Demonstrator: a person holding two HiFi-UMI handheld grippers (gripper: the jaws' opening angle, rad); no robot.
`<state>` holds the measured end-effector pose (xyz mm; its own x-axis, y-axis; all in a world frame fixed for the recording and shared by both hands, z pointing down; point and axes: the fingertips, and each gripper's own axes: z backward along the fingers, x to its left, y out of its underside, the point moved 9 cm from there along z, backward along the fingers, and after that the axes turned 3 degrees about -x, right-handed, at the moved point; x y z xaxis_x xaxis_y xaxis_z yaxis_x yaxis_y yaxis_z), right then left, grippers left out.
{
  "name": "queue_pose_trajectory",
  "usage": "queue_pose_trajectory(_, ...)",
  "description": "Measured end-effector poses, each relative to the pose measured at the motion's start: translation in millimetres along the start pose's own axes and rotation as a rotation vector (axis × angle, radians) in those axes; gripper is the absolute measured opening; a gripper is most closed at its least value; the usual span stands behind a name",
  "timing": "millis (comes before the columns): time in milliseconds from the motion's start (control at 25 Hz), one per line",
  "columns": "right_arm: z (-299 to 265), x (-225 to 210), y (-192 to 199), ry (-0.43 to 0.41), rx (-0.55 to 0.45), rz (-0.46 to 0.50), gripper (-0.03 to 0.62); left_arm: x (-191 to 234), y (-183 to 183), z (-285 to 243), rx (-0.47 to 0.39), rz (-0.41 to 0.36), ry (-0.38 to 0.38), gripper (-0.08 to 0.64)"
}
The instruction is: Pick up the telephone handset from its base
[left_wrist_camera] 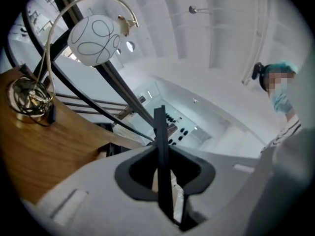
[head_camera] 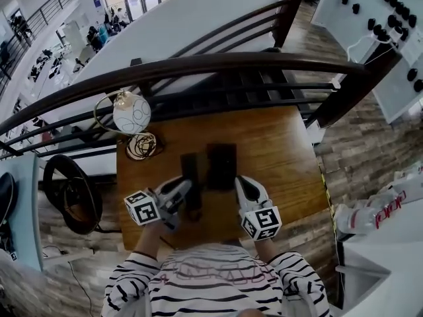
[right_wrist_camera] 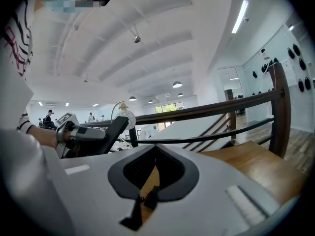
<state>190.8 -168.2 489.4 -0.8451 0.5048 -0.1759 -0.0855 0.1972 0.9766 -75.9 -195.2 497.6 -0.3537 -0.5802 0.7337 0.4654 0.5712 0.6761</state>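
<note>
On the wooden table (head_camera: 281, 150) stands the black telephone base (head_camera: 223, 164). Just left of it, the black handset (head_camera: 192, 170) is lifted off the base, with my left gripper (head_camera: 187, 190) shut on its near end. The left gripper view shows the handset (left_wrist_camera: 160, 132) edge-on as a thin dark bar pinched between the jaws of the left gripper (left_wrist_camera: 163, 156). My right gripper (head_camera: 242, 185) hovers right of the base; in its own view the right gripper (right_wrist_camera: 155, 150) has its jaws shut with nothing between them. That view also shows the handset (right_wrist_camera: 110, 132) at left.
A white globe lamp (head_camera: 131, 113) on a brass ring stand sits at the table's far left corner. A dark curved railing (head_camera: 198, 65) runs behind the table. A black round chair (head_camera: 73, 193) is left of the table, and a white counter (head_camera: 390, 243) is to the right.
</note>
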Motion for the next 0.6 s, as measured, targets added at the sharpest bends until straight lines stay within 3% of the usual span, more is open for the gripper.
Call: queue_pose_trajectory(600,29.0,48.3,-4.8,0.087,-0.064,-0.07,0.0,-20.4,-8.2,57.4,0.004,-0.011,0.039,0.074)
